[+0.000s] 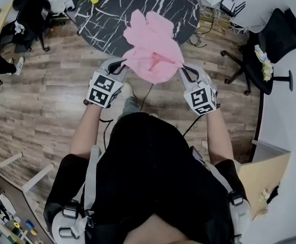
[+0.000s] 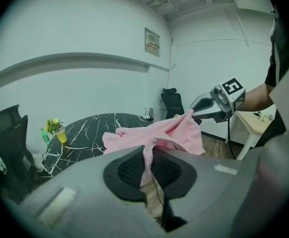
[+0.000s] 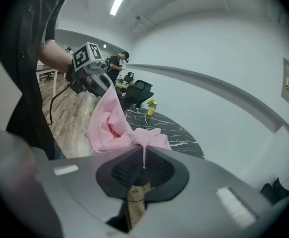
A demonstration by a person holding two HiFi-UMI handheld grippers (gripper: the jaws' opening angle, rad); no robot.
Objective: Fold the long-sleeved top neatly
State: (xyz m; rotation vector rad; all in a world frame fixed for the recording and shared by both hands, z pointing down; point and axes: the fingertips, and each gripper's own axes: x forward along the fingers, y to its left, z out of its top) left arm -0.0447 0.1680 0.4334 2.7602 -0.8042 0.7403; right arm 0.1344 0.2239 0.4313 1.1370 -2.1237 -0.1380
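The left tongs (image 1: 121,65) and the right tongs (image 1: 185,71) are each closed tight on an edge of the soft pink long-sleeved fabric top (image 1: 153,50). It hangs bunched between them, over the near edge of the round black marble-veined table (image 1: 112,14).

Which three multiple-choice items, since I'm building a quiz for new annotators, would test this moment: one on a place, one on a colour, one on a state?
1. Where does the far part of the top lie?
A. on the dark marble table
B. in a laundry basket
C. on a bed

2. What colour is the top?
A. white
B. blue
C. pink

3. How do the left gripper and the right gripper stand?
A. both open, empty
B. both shut on the top
C. only the left shut on it

Answers: 1 A, the head view shows the cloth draped onto the tabletop; 2 C, it is pink in every view; 3 B, each gripper view shows cloth pinched between closed jaws.
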